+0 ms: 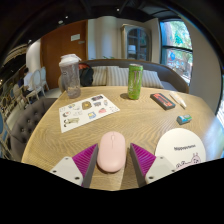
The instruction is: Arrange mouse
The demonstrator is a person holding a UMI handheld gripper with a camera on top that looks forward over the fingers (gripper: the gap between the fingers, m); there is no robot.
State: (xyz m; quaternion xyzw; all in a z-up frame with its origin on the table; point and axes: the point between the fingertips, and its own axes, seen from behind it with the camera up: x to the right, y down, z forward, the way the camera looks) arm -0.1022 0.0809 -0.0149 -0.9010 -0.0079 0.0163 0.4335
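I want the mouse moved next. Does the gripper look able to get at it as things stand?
Probably yes. The mouse lies on the table between the open gripper's fingers, with a gap at each side and nothing blocking it.

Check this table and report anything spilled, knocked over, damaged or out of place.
Nothing stands out. The pink mouse lies flat between the open gripper fingers. The clear jug and green cup stand upright, nothing is spilled on the wooden table, and the sticker sheet lies flat.
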